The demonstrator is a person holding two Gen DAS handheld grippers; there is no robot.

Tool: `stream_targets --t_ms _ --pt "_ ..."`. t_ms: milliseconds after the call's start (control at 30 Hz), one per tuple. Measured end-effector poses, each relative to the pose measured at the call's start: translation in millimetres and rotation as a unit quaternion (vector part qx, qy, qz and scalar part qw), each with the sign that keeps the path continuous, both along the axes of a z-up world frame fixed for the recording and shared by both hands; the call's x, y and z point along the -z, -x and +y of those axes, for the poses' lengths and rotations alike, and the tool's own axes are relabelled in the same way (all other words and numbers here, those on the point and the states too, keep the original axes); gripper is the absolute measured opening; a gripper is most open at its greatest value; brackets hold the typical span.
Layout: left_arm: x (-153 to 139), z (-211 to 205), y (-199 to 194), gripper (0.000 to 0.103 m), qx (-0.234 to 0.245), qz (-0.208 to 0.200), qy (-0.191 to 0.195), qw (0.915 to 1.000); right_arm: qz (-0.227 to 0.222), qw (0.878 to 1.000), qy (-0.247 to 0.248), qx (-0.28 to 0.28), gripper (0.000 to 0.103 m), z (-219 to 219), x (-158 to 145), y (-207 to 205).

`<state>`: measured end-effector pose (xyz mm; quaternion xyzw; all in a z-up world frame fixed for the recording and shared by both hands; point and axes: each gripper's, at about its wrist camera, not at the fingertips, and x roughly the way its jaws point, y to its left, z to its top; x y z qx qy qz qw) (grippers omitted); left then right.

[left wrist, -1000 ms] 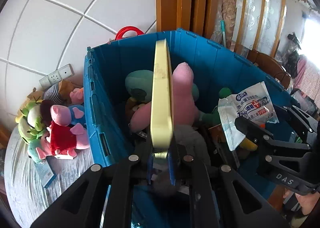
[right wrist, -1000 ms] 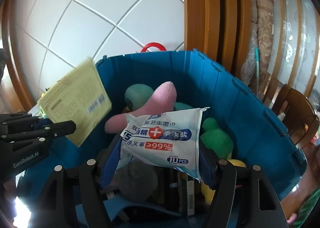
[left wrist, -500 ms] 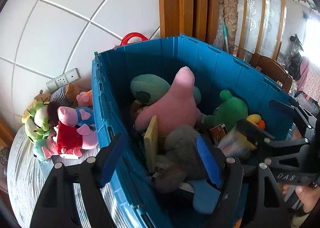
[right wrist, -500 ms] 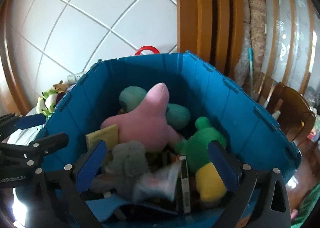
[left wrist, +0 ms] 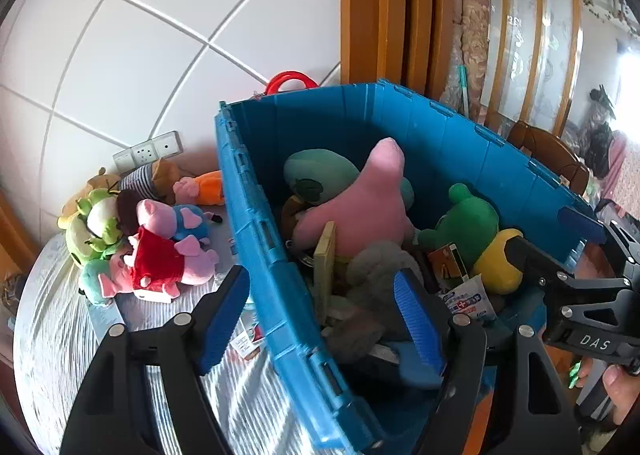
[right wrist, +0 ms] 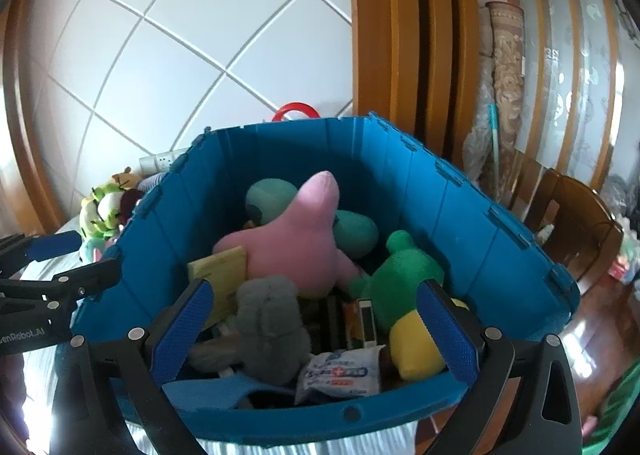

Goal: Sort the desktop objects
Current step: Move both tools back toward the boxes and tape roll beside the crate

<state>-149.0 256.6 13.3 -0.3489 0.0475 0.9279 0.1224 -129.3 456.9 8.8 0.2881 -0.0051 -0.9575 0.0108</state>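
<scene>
A blue plastic bin [left wrist: 280,295] [right wrist: 452,215] holds a pink star plush [left wrist: 368,199] [right wrist: 296,239], a green frog plush [left wrist: 468,227] [right wrist: 400,271], a grey plush [right wrist: 268,319], a flat yellow pack [left wrist: 324,267] [right wrist: 224,275] standing on edge and a white wipes packet [left wrist: 466,301] [right wrist: 344,373]. My left gripper [left wrist: 320,315] is open and empty, straddling the bin's left wall. My right gripper [right wrist: 316,331] is open wide above the bin's near side, nothing between its fingers. The right gripper [left wrist: 560,251] and the left gripper [right wrist: 68,261] also show at the edges of each other's views.
Several plush toys [left wrist: 140,235] lie heaped on the striped tablecloth [left wrist: 60,335] left of the bin, below a wall socket [left wrist: 148,151]. A red handle [left wrist: 290,79] pokes up behind the bin. Wooden door frame [right wrist: 400,35] and a chair [right wrist: 576,223] stand at the right.
The left gripper let go of the yellow pack and the right gripper let go of the wipes packet; both now lie in the bin. Both grippers opened and drew back, the left one shifting leftward.
</scene>
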Motion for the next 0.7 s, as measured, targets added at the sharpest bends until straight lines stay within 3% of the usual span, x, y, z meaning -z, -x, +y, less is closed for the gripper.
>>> stream_targets --t_ms 233,400,700 --pt "3 -55 -14 0.075 -0.057 -0.003 -0.014 0.9982 0.021 0.999 0.006 -0.027 0.103 -31 -7 -10" --pt "17 -114 -23 0.086 -0.111 -0.015 -0.015 0.9936 0.029 0.998 0.013 -0.050 0.103 -74 -7 -10" --pt "46 -254 -41 0.086 -0.185 -0.039 -0.011 0.9818 0.065 0.991 0.026 -0.118 0.103 -207 -15 -17"
